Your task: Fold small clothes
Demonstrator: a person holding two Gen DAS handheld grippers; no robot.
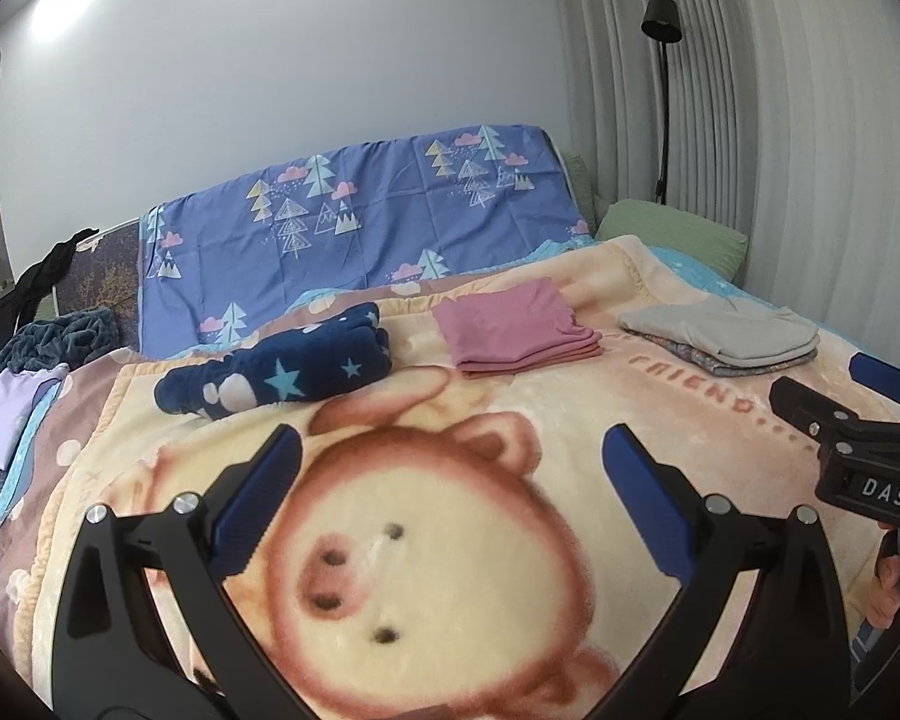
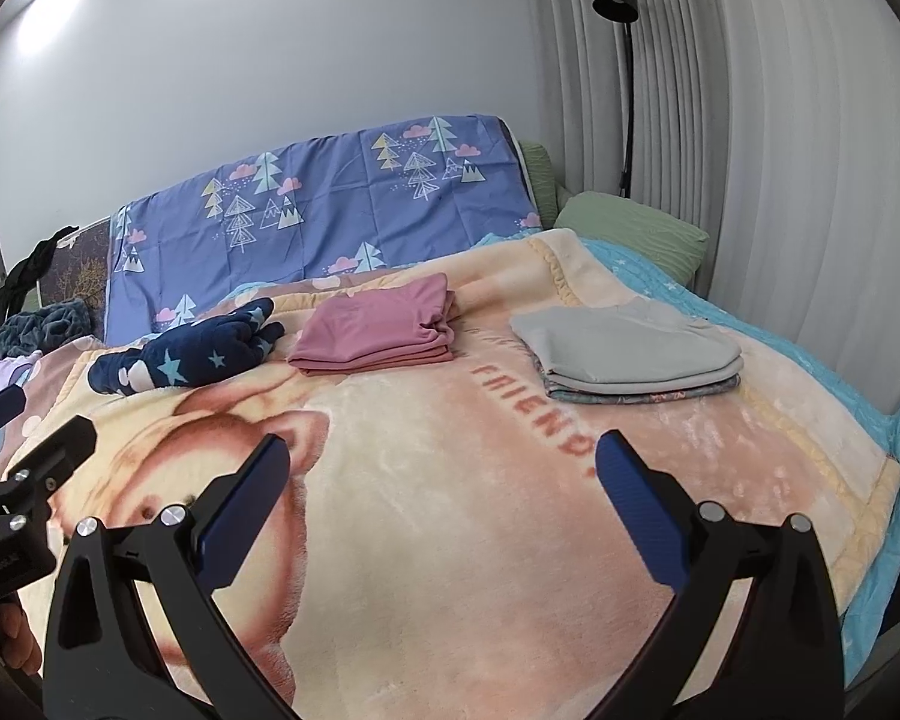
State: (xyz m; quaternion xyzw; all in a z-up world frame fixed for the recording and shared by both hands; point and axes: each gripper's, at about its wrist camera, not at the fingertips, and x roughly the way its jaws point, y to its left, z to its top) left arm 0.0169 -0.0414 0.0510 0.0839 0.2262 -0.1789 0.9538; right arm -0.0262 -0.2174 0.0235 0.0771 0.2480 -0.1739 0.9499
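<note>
- The left tongs (image 1: 450, 468) are held wide apart, empty, above the teddy-bear blanket (image 1: 426, 540) on the bed.
- The right tongs (image 2: 444, 474) are likewise spread wide and empty.
- A navy star-print fleece garment (image 1: 282, 369), a folded pink garment (image 1: 513, 324) and a folded grey garment (image 1: 720, 330) on a patterned one are laid in a row.

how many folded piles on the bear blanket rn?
3. Navy star fleece toward the left, pink pile in the middle, grey pile on the right, sitting on a patterned piece. More clothes lie off the blanket's left edge, partly hidden.
</note>
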